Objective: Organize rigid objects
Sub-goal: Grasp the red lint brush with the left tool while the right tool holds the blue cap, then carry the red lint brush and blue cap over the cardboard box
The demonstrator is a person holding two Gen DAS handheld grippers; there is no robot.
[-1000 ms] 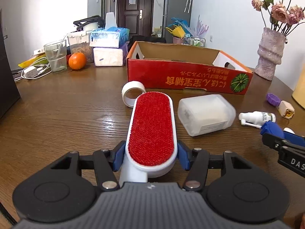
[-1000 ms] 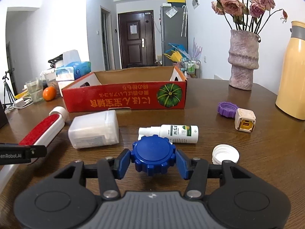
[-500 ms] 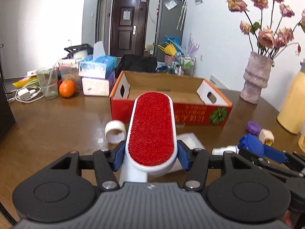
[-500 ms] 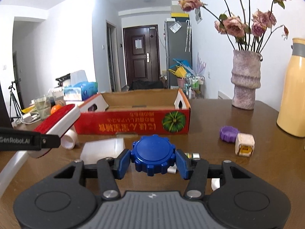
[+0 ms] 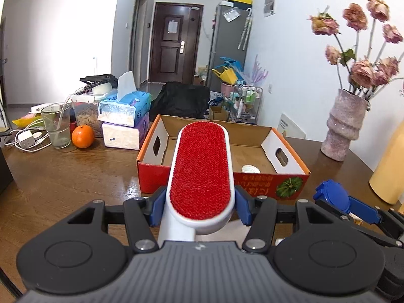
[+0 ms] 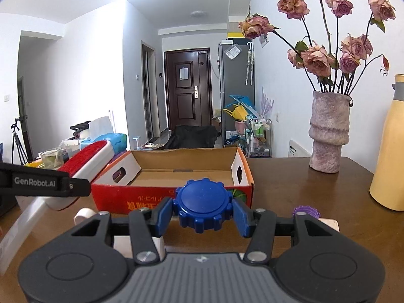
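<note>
My left gripper (image 5: 198, 208) is shut on a white lint brush with a red pad (image 5: 200, 169), held up off the table and pointing at the red cardboard box (image 5: 252, 181). A small white cap (image 5: 250, 169) lies inside the box. My right gripper (image 6: 203, 210) is shut on a blue ridged lid (image 6: 203, 208), lifted in front of the same box (image 6: 118, 199). In the right wrist view the lint brush (image 6: 88, 160) shows at the left, beside the box. The blue lid (image 5: 332, 195) shows at the right of the left wrist view.
A wooden table (image 5: 63, 176) carries a vase of dried roses (image 6: 329, 136), a yellow flask (image 6: 390, 151), a purple cap (image 6: 306, 210), a tape roll (image 6: 84, 214), tissue packs (image 5: 125, 123), an orange (image 5: 82, 136) and a glass (image 5: 56, 125).
Both grippers rose from the table with their loads and came closer to the box. The white container and spray bottle dropped out of sight beneath the grippers.
</note>
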